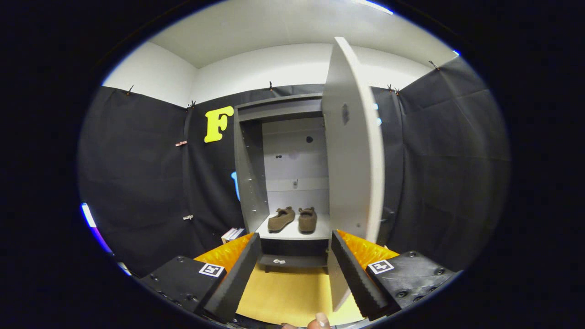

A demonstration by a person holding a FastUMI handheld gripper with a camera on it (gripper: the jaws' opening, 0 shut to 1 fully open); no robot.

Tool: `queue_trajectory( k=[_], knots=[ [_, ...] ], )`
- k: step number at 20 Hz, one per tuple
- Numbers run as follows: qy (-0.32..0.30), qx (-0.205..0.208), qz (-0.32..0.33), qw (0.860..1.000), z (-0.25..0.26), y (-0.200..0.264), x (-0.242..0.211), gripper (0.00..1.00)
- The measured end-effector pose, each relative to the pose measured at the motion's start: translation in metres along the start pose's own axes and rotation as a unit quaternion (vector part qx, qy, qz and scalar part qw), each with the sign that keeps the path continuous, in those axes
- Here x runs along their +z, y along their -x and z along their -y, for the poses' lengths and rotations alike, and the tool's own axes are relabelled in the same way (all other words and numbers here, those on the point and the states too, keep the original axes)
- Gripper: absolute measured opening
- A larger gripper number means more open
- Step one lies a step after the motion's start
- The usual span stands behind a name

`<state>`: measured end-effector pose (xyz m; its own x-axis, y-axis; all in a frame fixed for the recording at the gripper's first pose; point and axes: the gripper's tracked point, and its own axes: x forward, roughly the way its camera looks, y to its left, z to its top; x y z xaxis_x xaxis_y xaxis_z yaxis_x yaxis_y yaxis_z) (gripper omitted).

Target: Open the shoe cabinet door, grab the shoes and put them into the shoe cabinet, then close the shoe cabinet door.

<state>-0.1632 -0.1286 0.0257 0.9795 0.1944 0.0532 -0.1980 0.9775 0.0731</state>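
Right now the hand-held gripper is standing wide open with nothing between its two fingers, whose black ridged pads are angling forward on either side of a stretch of yellow floor. Behind each pad an orange body and a black mount carrying a small square marker are showing. A fingertip of the person is peeking in just behind the gap between the fingers.

Beyond the fingers the shoe cabinet is standing against the black cloth wall, grey inside, with its door swung open on the right side and hanging edge-on toward the camera; the door's lower end is reaching down beside the right finger. Inside, the pair of brown shoes is sitting side by side on the white lower shelf, toes pointing into the cabinet, straight ahead of the open fingers and well apart from them. Under that shelf a lower dark shelf is showing with a small white object lying on it.
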Motion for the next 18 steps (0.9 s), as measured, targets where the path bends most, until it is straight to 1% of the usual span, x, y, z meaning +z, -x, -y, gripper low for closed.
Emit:
queue_trajectory(
  k=[4, 6, 9, 11, 13, 16, 18],
  knots=[
    [0.0, -0.032, 0.005, 0.999, 0.058, 0.02, 0.002, 0.98],
    [0.002, -0.05, 0.0, 0.999, 0.08, 0.019, -0.001, 0.98],
    [0.0, -0.065, -0.006, 0.998, 0.108, 0.008, -0.007, 0.97],
    [-0.004, -0.065, -0.006, 0.998, 0.121, -0.004, -0.007, 0.98],
    [-0.012, -0.054, -0.007, 0.998, 0.128, -0.015, -0.008, 0.98],
    [-0.012, -0.045, -0.01, 0.999, 0.135, -0.035, -0.012, 0.98],
    [-0.006, -0.032, -0.018, 0.999, 0.131, -0.045, -0.015, 0.98]
  ],
)
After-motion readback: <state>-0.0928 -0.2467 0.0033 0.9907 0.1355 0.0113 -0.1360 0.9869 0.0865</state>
